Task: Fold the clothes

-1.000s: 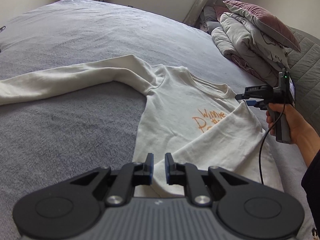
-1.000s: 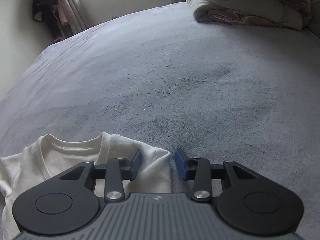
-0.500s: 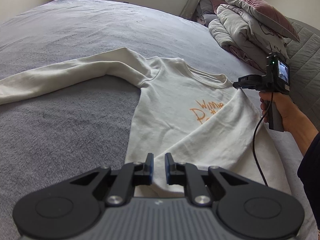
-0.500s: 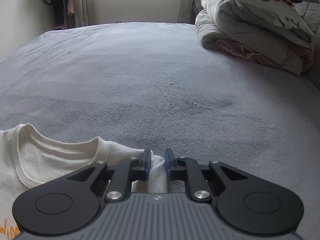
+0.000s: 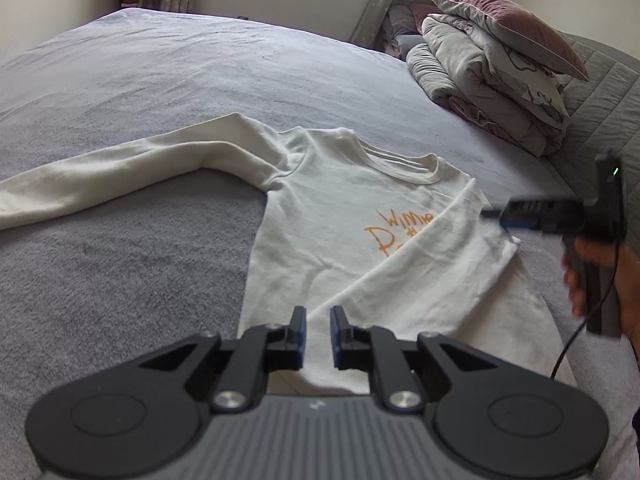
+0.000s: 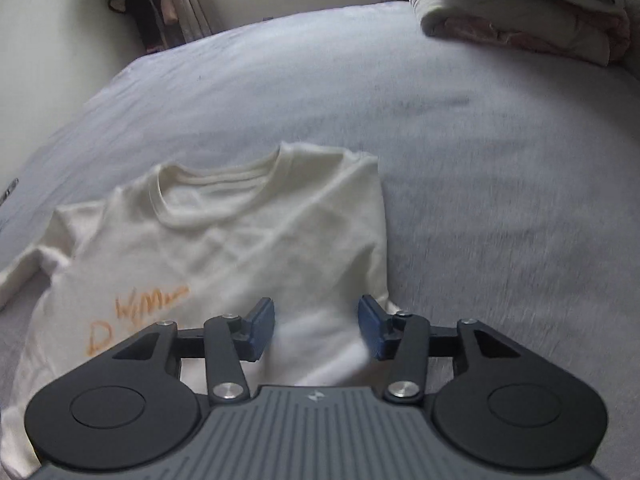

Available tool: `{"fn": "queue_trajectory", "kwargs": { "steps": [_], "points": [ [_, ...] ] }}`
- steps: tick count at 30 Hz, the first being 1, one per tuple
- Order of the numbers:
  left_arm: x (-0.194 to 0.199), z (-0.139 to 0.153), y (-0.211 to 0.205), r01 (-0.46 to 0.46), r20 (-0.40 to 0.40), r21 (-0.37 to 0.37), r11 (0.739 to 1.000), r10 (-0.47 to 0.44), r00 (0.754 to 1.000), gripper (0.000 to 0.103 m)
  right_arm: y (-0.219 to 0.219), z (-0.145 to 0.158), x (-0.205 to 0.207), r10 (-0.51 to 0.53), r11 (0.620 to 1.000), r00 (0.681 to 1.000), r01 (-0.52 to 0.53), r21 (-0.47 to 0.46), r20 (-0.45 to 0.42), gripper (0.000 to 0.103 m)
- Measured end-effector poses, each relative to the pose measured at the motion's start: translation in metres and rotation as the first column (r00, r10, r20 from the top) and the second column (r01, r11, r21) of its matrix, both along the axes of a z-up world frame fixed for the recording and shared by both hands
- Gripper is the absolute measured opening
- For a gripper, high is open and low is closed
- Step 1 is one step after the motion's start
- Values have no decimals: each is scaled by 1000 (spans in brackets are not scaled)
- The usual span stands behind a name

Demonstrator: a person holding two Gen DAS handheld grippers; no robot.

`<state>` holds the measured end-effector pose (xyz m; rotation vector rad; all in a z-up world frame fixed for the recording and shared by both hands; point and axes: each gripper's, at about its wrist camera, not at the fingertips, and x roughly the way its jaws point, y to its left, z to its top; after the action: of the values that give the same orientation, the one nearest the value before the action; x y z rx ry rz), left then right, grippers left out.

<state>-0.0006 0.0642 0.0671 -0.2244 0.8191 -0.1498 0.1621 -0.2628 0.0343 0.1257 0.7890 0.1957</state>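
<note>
Where sweatshirt (image 5: 344,216) ends, bare bedspread (image 5: 120,264)

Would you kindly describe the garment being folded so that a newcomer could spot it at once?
Start at the wide grey bed; a pile of grey and mauve bedding sits at its far corner. Nearer, the cream long-sleeved top lies flat, one sleeve stretched out, the other folded across its chest. It is the only pale item with orange handwritten lettering.

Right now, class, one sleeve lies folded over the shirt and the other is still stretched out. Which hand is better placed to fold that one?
Probably left. The left gripper sits on the same side as the stretched sleeve; the right gripper, jaws opening, is over the folded side.
</note>
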Motion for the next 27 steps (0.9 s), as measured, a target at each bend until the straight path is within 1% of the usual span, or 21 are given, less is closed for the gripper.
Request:
{"fn": "queue_trajectory", "kwargs": {
  "steps": [1,2,4,5,6,7,8,9,11,12,14,17,18,20,22,27],
  "points": [
    [0,0,-1,5,0,5,1000,-5,1000,27,2,-8,-7,8,1000,1000,-8,-12,10,51],
    [-1,0,-2,5,1,9,1000,-5,1000,34,4,-7,-10,7,1000,1000,-7,-24,6,51],
    [-3,0,-3,6,6,15,1000,-6,1000,37,7,4,-15,-25,999,1000,25,-32,-7,54],
    [-4,0,-3,11,8,17,1000,-11,1000,38,7,12,-21,-41,999,999,41,-18,14,59],
    [-5,0,-4,15,12,22,1000,-15,1000,39,8,15,-28,-48,999,998,48,0,38,68],
    [-6,0,-5,18,18,30,999,-19,1000,44,9,19,-36,-55,998,997,54,19,62,72],
    [-7,0,-7,23,25,43,999,-24,999,52,13,17,-40,-41,999,998,41,9,50,78],
    [-8,0,-9,28,32,56,998,-30,999,55,19,10,-41,-12,1000,1000,13,-28,6,78],
    [-9,-1,-13,43,38,75,996,-46,998,60,34,-9,-44,41,989,996,-51,-142,-78,78],
    [-9,-1,-15,51,38,85,995,-54,998,61,39,-10,-53,60,980,998,-62,-189,-17,79],
    [-8,-5,-18,58,27,115,992,-62,998,64,42,-7,-62,35,979,999,-37,-202,-13,79],
    [-7,-12,-22,68,-11,192,979,-67,998,66,36,-3,-74,-5,994,999,1,-111,-34,79],
    [-6,-15,-22,71,-26,207,976,-67,997,67,37,-3,-79,-4,995,999,0,-102,-37,79],
    [-4,-22,-21,79,-58,234,969,-67,996,72,44,-7,-89,14,990,999,-19,-141,-39,79],
    [-4,-26,-17,75,-72,221,972,-60,996,75,51,-10,-102,21,983,999,-27,-182,-33,79],
    [-9,-28,-6,56,-98,171,984,-40,994,78,52,-10,-134,8,983,1000,-12,-182,-21,81]
  ]
}}
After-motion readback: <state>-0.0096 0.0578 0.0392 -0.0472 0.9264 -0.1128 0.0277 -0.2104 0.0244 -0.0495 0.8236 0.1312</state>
